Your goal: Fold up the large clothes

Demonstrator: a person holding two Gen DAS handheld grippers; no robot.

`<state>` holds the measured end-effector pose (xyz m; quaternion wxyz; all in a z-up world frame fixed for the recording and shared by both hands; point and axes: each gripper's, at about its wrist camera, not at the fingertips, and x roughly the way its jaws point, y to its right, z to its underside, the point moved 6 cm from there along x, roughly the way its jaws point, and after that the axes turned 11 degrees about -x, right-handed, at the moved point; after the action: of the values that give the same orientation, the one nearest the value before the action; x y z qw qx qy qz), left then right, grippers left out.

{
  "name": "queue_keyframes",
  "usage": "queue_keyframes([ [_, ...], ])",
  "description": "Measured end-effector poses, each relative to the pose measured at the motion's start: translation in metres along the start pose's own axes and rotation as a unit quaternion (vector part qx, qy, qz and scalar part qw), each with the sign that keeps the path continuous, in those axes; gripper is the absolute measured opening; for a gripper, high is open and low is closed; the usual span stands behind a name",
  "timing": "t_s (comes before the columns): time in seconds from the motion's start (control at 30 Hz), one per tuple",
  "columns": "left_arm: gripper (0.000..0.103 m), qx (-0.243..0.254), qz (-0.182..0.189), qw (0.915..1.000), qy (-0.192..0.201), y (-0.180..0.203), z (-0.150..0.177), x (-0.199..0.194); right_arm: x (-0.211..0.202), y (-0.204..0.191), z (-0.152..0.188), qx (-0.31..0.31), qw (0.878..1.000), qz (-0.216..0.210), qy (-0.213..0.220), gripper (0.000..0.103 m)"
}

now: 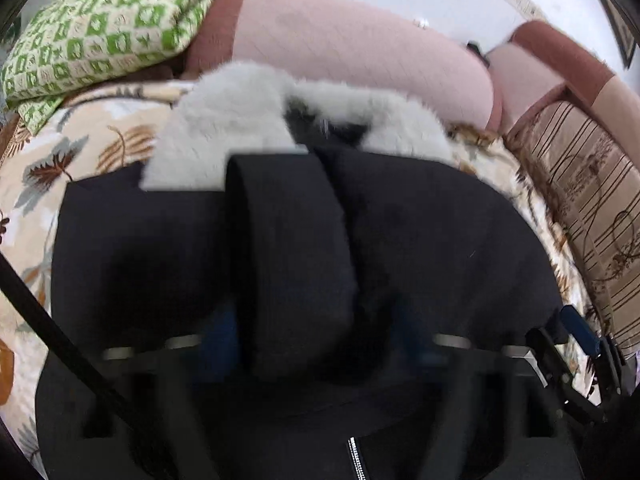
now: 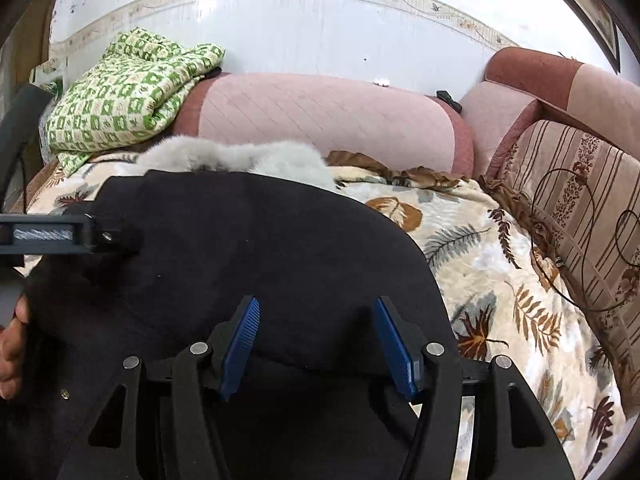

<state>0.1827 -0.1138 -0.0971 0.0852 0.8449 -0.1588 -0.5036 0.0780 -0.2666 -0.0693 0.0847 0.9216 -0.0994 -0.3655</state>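
A black coat (image 1: pixel 440 240) with a white fur collar (image 1: pixel 224 132) lies spread on a leaf-print blanket. In the blurred left wrist view, a thick black sleeve fold (image 1: pixel 296 264) runs up between the fingers of my left gripper (image 1: pixel 320 344), filling the gap, and the pads seem to press on it. In the right wrist view, my right gripper (image 2: pixel 318 344) hovers low over the coat (image 2: pixel 260 248) near its right edge, its blue pads (image 2: pixel 240 344) apart with nothing pinched. The fur collar (image 2: pixel 240 158) shows at the far end.
A green checked quilt (image 2: pixel 128 92) is heaped at the back left. A pink bolster (image 2: pixel 320 116) lines the wall and a striped cushion (image 2: pixel 580 200) stands at the right. The leaf-print blanket (image 2: pixel 500 280) shows right of the coat. A hand (image 2: pixel 12 344) is at the left edge.
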Motion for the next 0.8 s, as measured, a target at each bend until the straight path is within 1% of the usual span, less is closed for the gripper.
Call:
queue_keyframes([
  [0.03, 0.031, -0.007, -0.008, 0.9999, -0.012, 0.001, 0.004, 0.003, 0.003, 0.002, 0.001, 0.003, 1.000, 0.000, -0.006, 0.064],
  [0.07, 0.016, -0.011, -0.013, 0.9998, -0.011, 0.001, 0.005, 0.002, 0.005, 0.003, 0.003, 0.004, 1.000, 0.001, -0.009, 0.064],
  [0.1, 0.013, -0.012, -0.018, 0.9997, -0.006, 0.000, 0.005, -0.002, 0.006, 0.004, 0.005, 0.003, 1.000, 0.001, -0.013, 0.064],
  [0.13, 0.006, -0.014, -0.031, 0.9994, 0.005, -0.001, 0.003, -0.011, 0.007, 0.005, 0.005, 0.002, 1.000, 0.004, -0.015, 0.064],
  [0.17, 0.007, -0.014, -0.040, 0.9990, 0.013, -0.004, 0.001, -0.019, 0.007, 0.006, 0.006, 0.002, 1.000, 0.008, -0.015, 0.064],
  [0.2, 0.007, -0.019, -0.026, 0.9993, 0.021, -0.006, -0.002, -0.031, 0.006, 0.006, 0.006, 0.002, 1.000, 0.011, -0.015, 0.064],
  [0.27, 0.007, -0.029, -0.014, 0.9986, 0.042, -0.016, -0.010, -0.056, 0.004, 0.009, 0.005, 0.007, 1.000, 0.013, -0.013, 0.064],
  [0.33, 0.007, -0.028, -0.020, 0.9971, 0.068, -0.028, -0.017, -0.080, 0.003, 0.010, 0.004, 0.013, 1.000, 0.008, -0.010, 0.064],
  [0.43, 0.007, -0.044, -0.040, 0.9945, 0.085, -0.056, -0.025, -0.100, 0.005, 0.012, 0.003, 0.024, 1.000, 0.004, -0.012, 0.064],
  [0.53, 0.008, -0.077, -0.070, 0.9903, 0.091, -0.093, -0.029, -0.103, 0.009, 0.012, 0.004, 0.035, 0.999, -0.008, -0.017, 0.064],
  [0.67, 0.010, -0.109, -0.105, 0.9855, 0.076, -0.141, -0.020, -0.089, 0.010, 0.009, 0.005, 0.040, 0.999, -0.017, -0.017, 0.064],
  [0.73, 0.012, -0.116, -0.112, 0.9847, 0.066, -0.156, -0.014, -0.077, 0.011, 0.008, 0.005, 0.043, 0.999, -0.019, -0.015, 0.064],
  [0.77, 0.013, -0.116, -0.121, 0.9836, 0.066, -0.161, -0.011, -0.071, 0.013, 0.005, 0.004, 0.043, 0.999, -0.022, -0.015, 0.064],
  [0.8, 0.011, -0.114, -0.132, 0.9824, 0.067, -0.165, -0.008, -0.068, 0.016, 0.004, 0.003, 0.041, 0.999, -0.022, -0.015, 0.064],
])
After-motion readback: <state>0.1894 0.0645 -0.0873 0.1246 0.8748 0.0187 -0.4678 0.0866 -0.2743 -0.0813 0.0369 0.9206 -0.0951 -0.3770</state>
